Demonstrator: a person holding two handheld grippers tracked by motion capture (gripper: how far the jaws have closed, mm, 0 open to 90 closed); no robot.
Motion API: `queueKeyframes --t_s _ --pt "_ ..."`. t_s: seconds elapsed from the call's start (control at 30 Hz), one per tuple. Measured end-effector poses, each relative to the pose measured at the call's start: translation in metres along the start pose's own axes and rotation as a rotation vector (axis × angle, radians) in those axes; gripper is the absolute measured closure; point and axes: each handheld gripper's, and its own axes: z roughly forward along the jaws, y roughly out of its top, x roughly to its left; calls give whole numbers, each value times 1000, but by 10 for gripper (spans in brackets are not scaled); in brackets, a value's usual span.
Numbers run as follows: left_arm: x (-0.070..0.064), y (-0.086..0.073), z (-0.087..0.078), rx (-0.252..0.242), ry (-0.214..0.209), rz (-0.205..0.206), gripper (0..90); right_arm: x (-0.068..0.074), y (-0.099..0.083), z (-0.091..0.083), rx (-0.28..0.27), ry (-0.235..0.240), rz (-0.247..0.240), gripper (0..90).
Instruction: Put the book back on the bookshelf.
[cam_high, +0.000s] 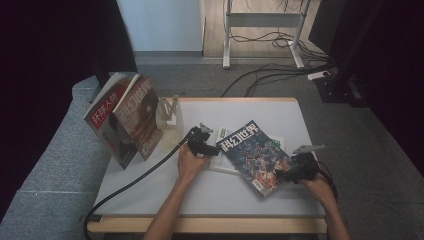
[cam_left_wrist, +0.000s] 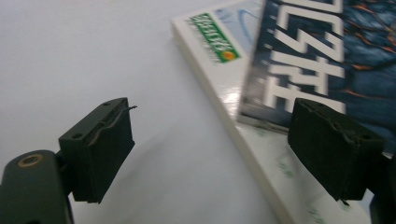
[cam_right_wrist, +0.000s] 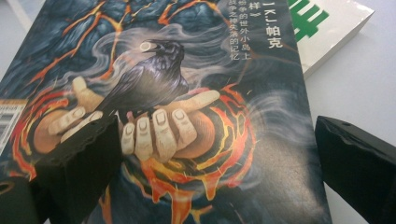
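A white table (cam_high: 150, 190) stands on a grey floor, with cables lying on the floor at the far side. In the high view, two magazines (cam_high: 125, 117) stand up in a rack (cam_high: 170, 117) at the far left of the table. A dark magazine (cam_high: 256, 156) lies in the middle, a bit to the right. It rests on top of a white book (cam_high: 220, 162), and its corner sticks out past the book.

The high view shows both hands at once. The left gripper (cam_high: 204, 141) is at the left edge of the white book, and a black cable (cam_high: 135, 180) runs from it to the near left. The right gripper (cam_high: 295, 167) is at the near right corner of the dark magazine.

The left gripper view shows things up close. The left gripper (cam_left_wrist: 210, 154) has its jaws spread wide. One jaw is over the bare table and the other is over the white book (cam_left_wrist: 224, 79), near the edge of the dark magazine (cam_left_wrist: 308, 56). Nothing is between the jaws.

The right gripper view shows the cover picture: a black bird on a hand, with orange fire around it. The right gripper (cam_right_wrist: 215, 168) has its jaws spread wide too. One jaw is over the cover of the dark magazine (cam_right_wrist: 187, 70) and the other is past its edge, over the table. I cannot tell if they touch the magazine. A corner of the white book (cam_right_wrist: 336, 28) shows far off.
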Motion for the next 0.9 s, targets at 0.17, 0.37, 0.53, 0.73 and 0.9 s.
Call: queueKeyframes --t_s 0.17,0.37,0.53,0.73,0.9 --pt "-17 -6 -5 12 -31 48 140 8 -4 -5 4 -3 -19 36" --pt "-33 -9 -10 24 -56 96 140 18 -8 -7 9 7 -32 39" --pt "-39 -7 -9 25 -43 106 139 24 -10 -8 9 -3 -34 36" --pt "-31 -3 -3 17 -46 63 132 30 -12 -10 14 0 -39 36" --pt "-30 6 1 30 1 89 133 38 -12 -10 19 -1 -52 25"
